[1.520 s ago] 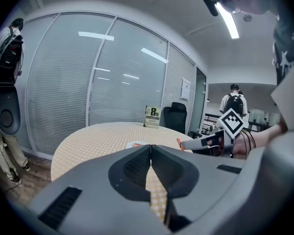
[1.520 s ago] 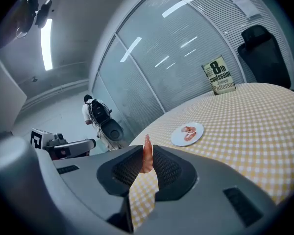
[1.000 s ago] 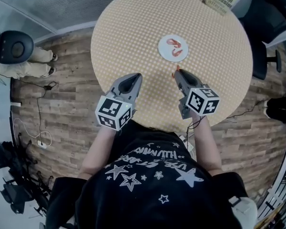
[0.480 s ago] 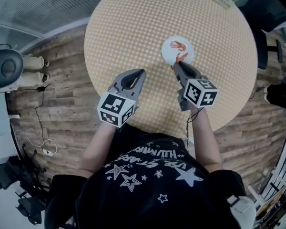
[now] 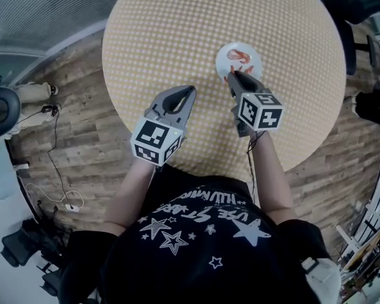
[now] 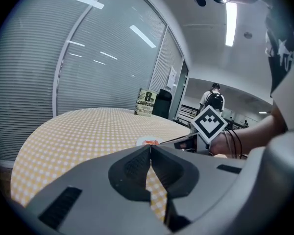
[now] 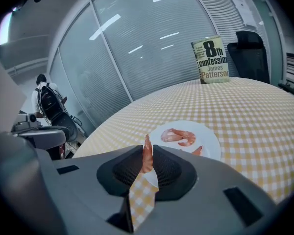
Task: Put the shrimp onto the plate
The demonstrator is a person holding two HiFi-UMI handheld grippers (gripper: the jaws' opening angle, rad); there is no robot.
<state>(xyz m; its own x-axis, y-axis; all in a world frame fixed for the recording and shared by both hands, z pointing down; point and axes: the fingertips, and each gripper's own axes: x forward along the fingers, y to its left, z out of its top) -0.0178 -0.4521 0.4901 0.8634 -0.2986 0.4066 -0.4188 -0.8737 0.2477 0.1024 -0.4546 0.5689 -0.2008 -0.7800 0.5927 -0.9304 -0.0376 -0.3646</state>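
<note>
Pink, soft and slick, one shrimp (image 7: 146, 160) stands pinched at mid-body in the right gripper (image 7: 147, 150), its jaws nearly shut, low centre of its view, just short of the plate (image 7: 211, 142). It looks light and easily crushed. Two more seem to lie on the single plate. The left gripper (image 6: 150, 149) is closed, empty.

Your left gripper (image 5: 189, 89) is held out in front of you, its jaws pressed together with nothing between them. Your right gripper (image 5: 232, 76) reaches slightly further ahead, its jaws clamped on a shrimp (image 7: 147, 156) that stands upright between the tips. Both forearms are bare and stretch forward from your torso.
</note>
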